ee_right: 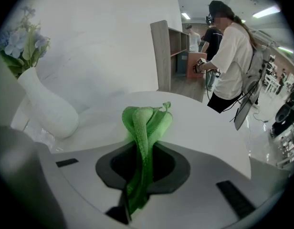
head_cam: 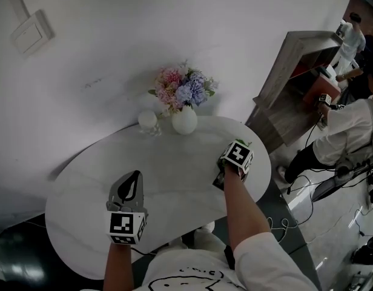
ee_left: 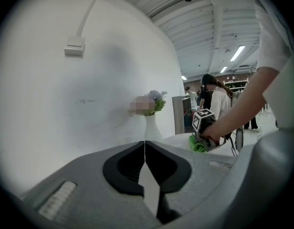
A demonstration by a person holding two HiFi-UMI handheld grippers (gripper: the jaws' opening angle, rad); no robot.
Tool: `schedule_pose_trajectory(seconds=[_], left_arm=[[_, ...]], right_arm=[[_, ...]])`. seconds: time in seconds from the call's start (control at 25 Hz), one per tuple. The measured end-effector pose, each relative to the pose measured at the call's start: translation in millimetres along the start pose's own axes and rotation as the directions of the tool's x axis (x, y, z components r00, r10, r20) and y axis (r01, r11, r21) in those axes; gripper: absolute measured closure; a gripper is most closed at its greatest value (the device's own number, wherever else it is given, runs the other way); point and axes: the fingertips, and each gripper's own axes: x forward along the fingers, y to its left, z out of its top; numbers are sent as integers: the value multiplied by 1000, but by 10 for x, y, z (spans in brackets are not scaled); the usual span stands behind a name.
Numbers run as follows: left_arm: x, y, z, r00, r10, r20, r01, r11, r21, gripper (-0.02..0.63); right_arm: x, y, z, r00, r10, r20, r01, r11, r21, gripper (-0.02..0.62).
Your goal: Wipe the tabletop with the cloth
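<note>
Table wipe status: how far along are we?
Done: the cloth is picked up, bunched in the shut right gripper. In hand: that gripper is at the right end of the tabletop with the cloth low by the surface; contact cannot be confirmed. The left gripper is shut and empty over the near left part. Left: the wiping itself. No wiped streaks show, so coverage cannot be judged.
</note>
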Motion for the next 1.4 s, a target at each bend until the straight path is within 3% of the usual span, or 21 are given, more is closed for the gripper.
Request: schedule_pose_trajectory(seconds=[0.56,0.96,1.4], left_arm=[[-2,-141,98,998,-49,50,49,999,-7,586],[-78,-252,135,993,-89,77,90,996,-5,586],[-188,-257,140,987,-116,108,120,992,-28,586]], right_arm=[[-258,-779,-256,995,-95,-7,95,990,103,549],[-409,-1188,-521,993,-120,-19,122,977,173,549],[-687,-1532,-827,985,-173,-20,174,973,152,549]])
